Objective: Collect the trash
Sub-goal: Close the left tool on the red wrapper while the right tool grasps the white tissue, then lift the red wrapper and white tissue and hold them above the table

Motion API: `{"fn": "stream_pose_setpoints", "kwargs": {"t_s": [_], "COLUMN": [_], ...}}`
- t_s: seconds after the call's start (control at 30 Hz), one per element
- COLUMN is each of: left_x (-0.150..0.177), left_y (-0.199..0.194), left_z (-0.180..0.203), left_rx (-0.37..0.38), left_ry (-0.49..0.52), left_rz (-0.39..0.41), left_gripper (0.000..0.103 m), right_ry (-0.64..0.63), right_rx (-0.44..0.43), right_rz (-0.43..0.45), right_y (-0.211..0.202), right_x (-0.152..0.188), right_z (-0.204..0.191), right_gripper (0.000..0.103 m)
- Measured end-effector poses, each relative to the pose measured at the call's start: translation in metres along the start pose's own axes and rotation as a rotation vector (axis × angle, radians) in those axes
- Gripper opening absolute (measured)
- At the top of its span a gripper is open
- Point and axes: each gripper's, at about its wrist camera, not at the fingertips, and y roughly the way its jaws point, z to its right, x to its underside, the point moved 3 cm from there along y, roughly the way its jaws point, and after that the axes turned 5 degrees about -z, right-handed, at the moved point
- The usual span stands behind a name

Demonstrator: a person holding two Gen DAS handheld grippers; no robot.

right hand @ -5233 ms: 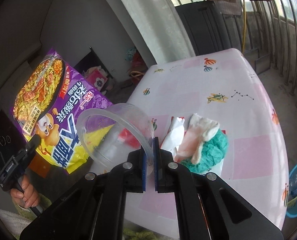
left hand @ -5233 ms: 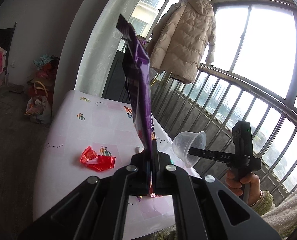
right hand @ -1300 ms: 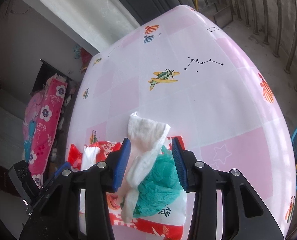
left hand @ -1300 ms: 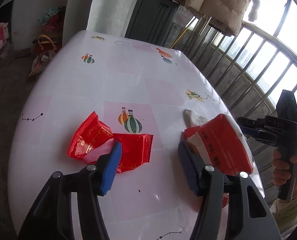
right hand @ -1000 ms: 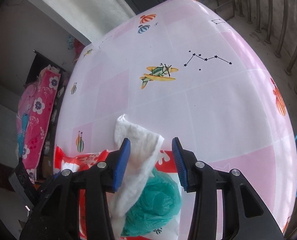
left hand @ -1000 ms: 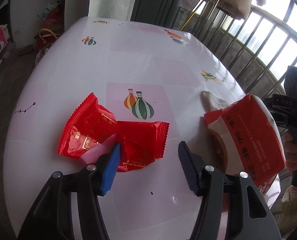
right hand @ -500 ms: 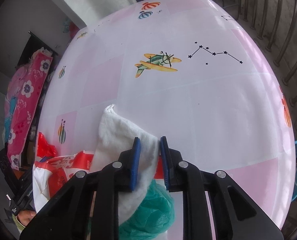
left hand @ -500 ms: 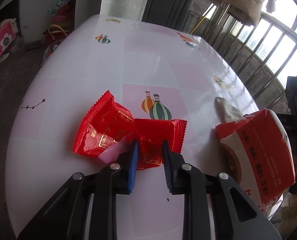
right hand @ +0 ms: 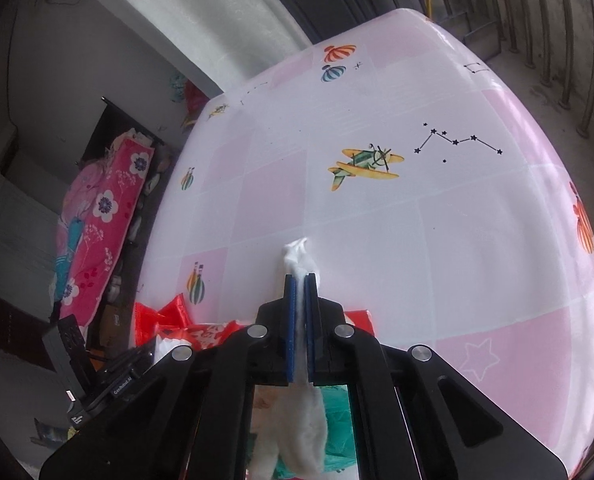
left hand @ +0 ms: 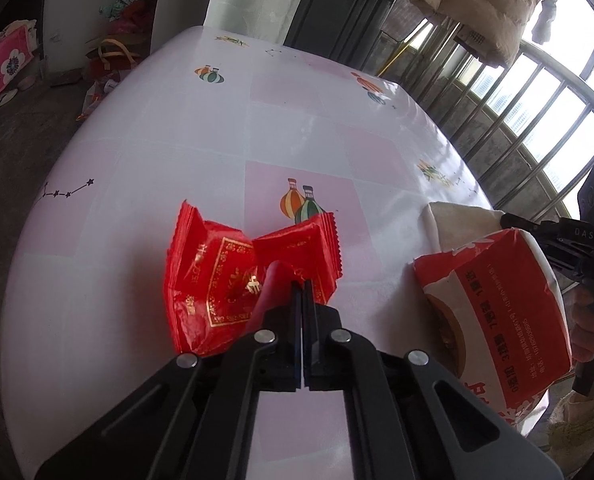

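Observation:
In the left wrist view my left gripper (left hand: 301,285) is shut on the red snack wrappers (left hand: 233,276), which bunch up on the pink-and-white tablecloth (left hand: 177,140). To the right lies a red-and-white paper bag (left hand: 501,304), with a white cloth (left hand: 463,216) behind it held by the right gripper (left hand: 509,220). In the right wrist view my right gripper (right hand: 301,280) is shut on the white cloth (right hand: 299,254), whose tip sticks out past the fingers. Green trash (right hand: 337,400) and the red bag (right hand: 201,332) lie under the gripper.
A metal balcony railing (left hand: 537,120) runs along the table's right side. A dark cabinet (left hand: 337,12) and a curtain stand behind the table. Bags and pink floral bedding (right hand: 97,216) lie on the floor to the left.
Both grippers have closed: the left on the red wrappers, crumpling them together, and the right on the white cloth, pinching it into a narrow tuft.

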Motion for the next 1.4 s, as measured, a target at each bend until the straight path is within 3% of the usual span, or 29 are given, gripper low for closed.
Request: {"fn": "stream_pose_setpoints", "kwargs": {"t_s": [0.5,0.83,1.4], "left_x": [-0.011,-0.015,-0.022], "left_y": [-0.075,-0.118,-0.176], "left_z": [0.015,0.032,0.05], "left_rx": [0.068,0.094,0.124], "left_ry": [0.001,0.039,0.076], "left_rz": [0.17,0.286,0.452], "left_gripper": [0.0,0.0,0.0], "right_ry": [0.023,0.004,-0.006], "right_rx": [-0.217,-0.281,-0.286], "right_rz": [0.103,0.214,0.376], "right_y": [-0.044,-0.088,-0.147], "right_x": [-0.003,-0.008,-0.027], "right_z": [-0.027,-0.039,-0.046], "right_gripper": [0.002,0.002,0.002]}}
